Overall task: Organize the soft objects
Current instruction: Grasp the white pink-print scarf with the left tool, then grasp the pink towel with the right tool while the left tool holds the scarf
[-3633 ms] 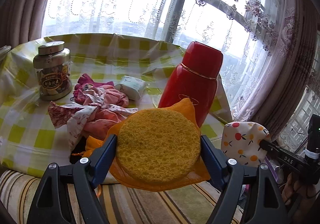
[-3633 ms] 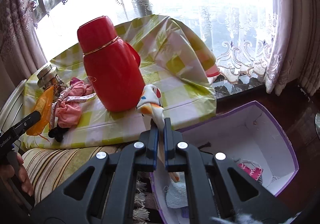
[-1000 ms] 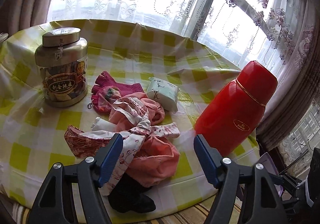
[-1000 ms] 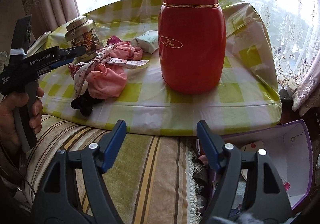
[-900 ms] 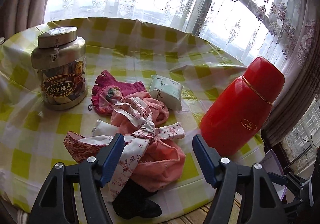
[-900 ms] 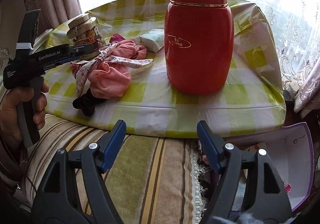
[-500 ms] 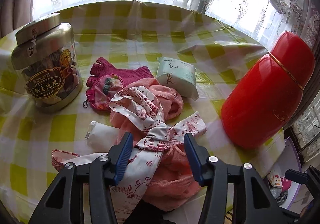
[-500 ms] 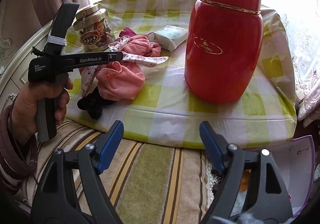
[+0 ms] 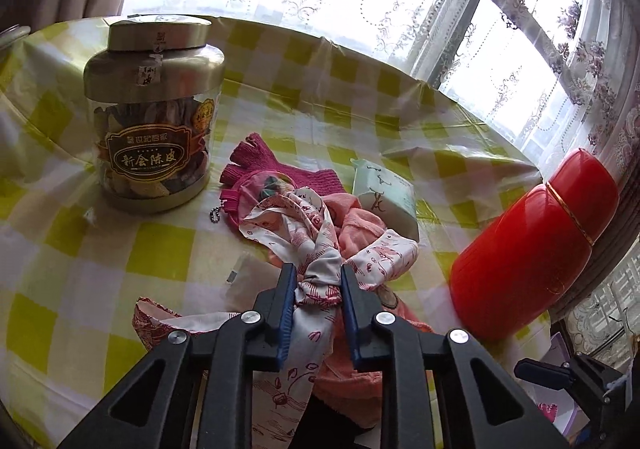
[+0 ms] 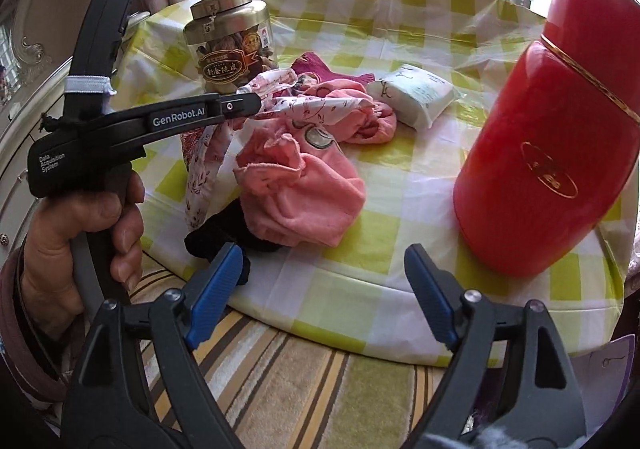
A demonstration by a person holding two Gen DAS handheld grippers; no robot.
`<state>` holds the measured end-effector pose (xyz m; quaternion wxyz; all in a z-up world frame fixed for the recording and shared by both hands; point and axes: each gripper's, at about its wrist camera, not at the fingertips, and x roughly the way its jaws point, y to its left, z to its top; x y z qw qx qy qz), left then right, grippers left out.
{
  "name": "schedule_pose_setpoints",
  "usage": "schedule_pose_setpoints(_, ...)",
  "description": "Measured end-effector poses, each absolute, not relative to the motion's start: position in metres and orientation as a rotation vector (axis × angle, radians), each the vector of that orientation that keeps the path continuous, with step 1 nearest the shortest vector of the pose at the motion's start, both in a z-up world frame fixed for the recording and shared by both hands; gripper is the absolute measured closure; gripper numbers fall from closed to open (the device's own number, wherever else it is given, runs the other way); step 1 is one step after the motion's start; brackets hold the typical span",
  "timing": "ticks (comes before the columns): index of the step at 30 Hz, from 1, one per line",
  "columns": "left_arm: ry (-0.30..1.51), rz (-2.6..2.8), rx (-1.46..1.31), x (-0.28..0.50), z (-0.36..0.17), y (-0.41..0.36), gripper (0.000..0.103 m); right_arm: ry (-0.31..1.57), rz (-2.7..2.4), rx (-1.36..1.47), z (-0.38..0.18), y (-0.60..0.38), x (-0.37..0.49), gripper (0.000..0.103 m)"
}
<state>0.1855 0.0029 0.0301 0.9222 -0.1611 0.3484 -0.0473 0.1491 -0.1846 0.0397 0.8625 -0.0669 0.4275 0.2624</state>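
Left gripper (image 9: pixel 318 279) now pinching printed scarf (image 9: pixel 316 245), checked tablecloth (image 9: pixel 160 249)

- Cloth pile (image 9: pixel 320 249) lies at the table's (image 9: pixel 160 249) centre.
- Jar (image 9: pixel 152 121) stands at 10 o'clock from it.
- Tissue pack (image 9: pixel 386 197) lies at 1 o'clock.
- Thermos (image 9: pixel 532 249) stands at 3 o'clock.

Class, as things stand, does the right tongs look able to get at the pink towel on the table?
Probably yes: the right tongs are open, and the pink towel lies near the table edge facing them, with nothing between.
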Motion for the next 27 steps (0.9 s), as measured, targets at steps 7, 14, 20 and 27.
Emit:
schedule_pose_setpoints(7,0.675,-0.025,-0.436,0.178,0.023,0.034,0.081,0.876,0.58,-0.186,0.033,-0.153,0.165,0.013)
schedule_pose_setpoints(14,0.625,0.039,-0.502,0.167,0.023,0.056,0.081,0.889,0.601,-0.235,0.018,-0.126,0.187,0.013)
schedule_pose_setpoints(20,0.634,0.048,-0.537,0.167,0.017,0.063,0.081,0.913,0.595,-0.28,0.001,-0.106,0.207,0.013)
schedule_pose_setpoints(27,0.628,0.039,-0.544,0.164,0.015,0.064,0.081,0.895,0.583,-0.265,-0.008,-0.099,0.222,0.014)
